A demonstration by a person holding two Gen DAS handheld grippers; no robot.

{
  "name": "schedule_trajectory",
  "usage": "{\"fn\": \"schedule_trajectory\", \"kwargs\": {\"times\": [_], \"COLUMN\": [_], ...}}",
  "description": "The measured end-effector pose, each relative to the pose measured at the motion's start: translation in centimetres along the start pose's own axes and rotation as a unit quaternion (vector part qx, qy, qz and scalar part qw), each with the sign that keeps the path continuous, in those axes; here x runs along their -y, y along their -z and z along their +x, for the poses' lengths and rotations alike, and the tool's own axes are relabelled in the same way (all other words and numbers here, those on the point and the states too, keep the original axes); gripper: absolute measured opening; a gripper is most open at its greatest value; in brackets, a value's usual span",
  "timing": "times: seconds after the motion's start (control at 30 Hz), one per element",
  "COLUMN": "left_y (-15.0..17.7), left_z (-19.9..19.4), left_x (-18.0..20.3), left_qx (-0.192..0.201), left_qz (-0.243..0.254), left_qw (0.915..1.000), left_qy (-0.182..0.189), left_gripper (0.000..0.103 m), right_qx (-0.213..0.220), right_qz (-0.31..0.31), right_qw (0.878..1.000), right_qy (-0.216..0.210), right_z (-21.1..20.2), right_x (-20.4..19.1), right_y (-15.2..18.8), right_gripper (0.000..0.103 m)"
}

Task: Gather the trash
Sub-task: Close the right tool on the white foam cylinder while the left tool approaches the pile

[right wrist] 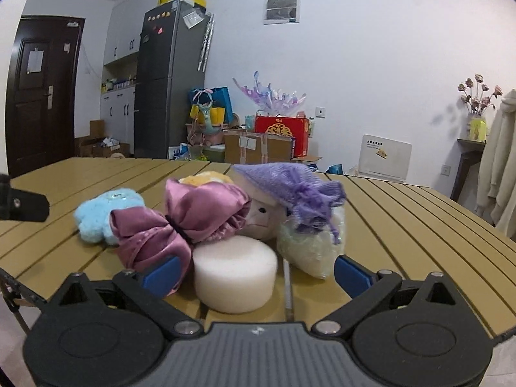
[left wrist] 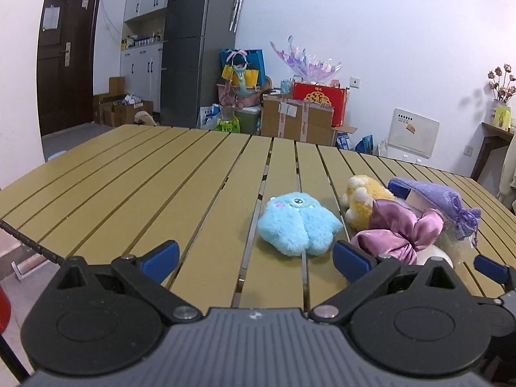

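Observation:
A pile of soft items lies on the slatted yellow table (left wrist: 129,177). A blue fluffy plush (left wrist: 298,225) lies just ahead of my open left gripper (left wrist: 256,258). Right of it are a yellow plush (left wrist: 361,200), a pink satin bow (left wrist: 396,229) and a purple knit pouch (left wrist: 445,203). In the right wrist view my right gripper (right wrist: 256,272) is open, with a white foam cylinder (right wrist: 235,274) between its blue fingertips. Behind it are the pink satin bow (right wrist: 180,219), the purple knit pouch (right wrist: 290,187), a clear bag of pale filling (right wrist: 309,248) and the blue plush (right wrist: 100,216).
The table's left edge (left wrist: 29,242) drops to the floor. Behind the table stand a grey fridge (left wrist: 196,48), cardboard boxes (left wrist: 296,119), a red gift box (left wrist: 319,96) and a dark door (left wrist: 67,51). A side shelf with flowers (right wrist: 477,119) stands at right.

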State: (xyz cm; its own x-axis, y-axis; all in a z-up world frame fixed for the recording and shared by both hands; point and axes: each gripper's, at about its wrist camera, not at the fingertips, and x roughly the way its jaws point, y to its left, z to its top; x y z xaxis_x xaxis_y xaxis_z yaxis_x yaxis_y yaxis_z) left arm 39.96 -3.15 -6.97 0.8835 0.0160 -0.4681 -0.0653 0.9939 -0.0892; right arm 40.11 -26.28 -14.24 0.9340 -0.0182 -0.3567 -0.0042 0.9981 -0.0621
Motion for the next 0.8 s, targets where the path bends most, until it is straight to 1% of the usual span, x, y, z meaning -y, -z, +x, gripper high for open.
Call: {"fn": "schedule_trajectory", "kwargs": {"times": [0.07, 0.13, 0.2, 0.27, 0.3, 0.33, 0.5, 0.6, 0.67, 0.7, 0.8], "left_y": [0.0, 0.1, 0.3, 0.3, 0.4, 0.5, 0.6, 0.7, 0.7, 0.7, 0.7], "left_z": [0.1, 0.2, 0.2, 0.2, 0.1, 0.0, -0.1, -0.2, -0.1, -0.2, -0.1], "left_x": [-0.2, -0.1, 0.0, 0.2, 0.3, 0.4, 0.6, 0.6, 0.8, 0.9, 1.1], "left_qx": [-0.006, -0.011, -0.013, -0.014, -0.014, -0.014, -0.017, -0.019, -0.019, -0.018, -0.016], "left_qz": [-0.003, -0.003, -0.001, 0.0, 0.001, 0.001, 0.003, 0.002, 0.002, 0.003, 0.009], "left_qw": [1.0, 0.9999, 0.9999, 0.9998, 0.9998, 0.9998, 0.9997, 0.9996, 0.9996, 0.9996, 0.9996], "left_qy": [0.004, 0.007, 0.01, 0.013, 0.014, 0.015, 0.019, 0.021, 0.022, 0.023, 0.024], "left_gripper": [0.103, 0.103, 0.103, 0.103, 0.103, 0.103, 0.103, 0.103, 0.103, 0.103, 0.103], "right_qx": [-0.007, -0.015, -0.021, -0.023, -0.025, -0.022, -0.016, -0.009, -0.006, -0.006, -0.007], "right_qz": [0.004, 0.014, 0.024, 0.03, 0.032, 0.035, 0.044, 0.053, 0.053, 0.054, 0.068], "right_qw": [1.0, 1.0, 0.999, 0.999, 0.999, 0.999, 0.998, 0.998, 0.998, 0.998, 0.997], "right_qy": [-0.007, -0.015, -0.025, -0.031, -0.031, -0.033, -0.033, -0.042, -0.041, -0.038, -0.04], "right_z": [0.8, 1.4, 1.9, 2.0, 2.1, 2.2, 2.2, 2.1, 1.9, 1.9, 1.6], "right_x": [-0.2, -0.2, -0.2, -0.1, 0.0, 0.0, 0.4, 0.9, 1.1, 1.1, 1.9], "right_y": [0.0, 0.1, 0.2, 0.3, 0.4, 0.4, 0.7, 1.2, 1.4, 1.4, 1.3], "right_gripper": [0.099, 0.092, 0.087, 0.079, 0.07, 0.064, 0.064, 0.063, 0.061, 0.057, 0.054]}}
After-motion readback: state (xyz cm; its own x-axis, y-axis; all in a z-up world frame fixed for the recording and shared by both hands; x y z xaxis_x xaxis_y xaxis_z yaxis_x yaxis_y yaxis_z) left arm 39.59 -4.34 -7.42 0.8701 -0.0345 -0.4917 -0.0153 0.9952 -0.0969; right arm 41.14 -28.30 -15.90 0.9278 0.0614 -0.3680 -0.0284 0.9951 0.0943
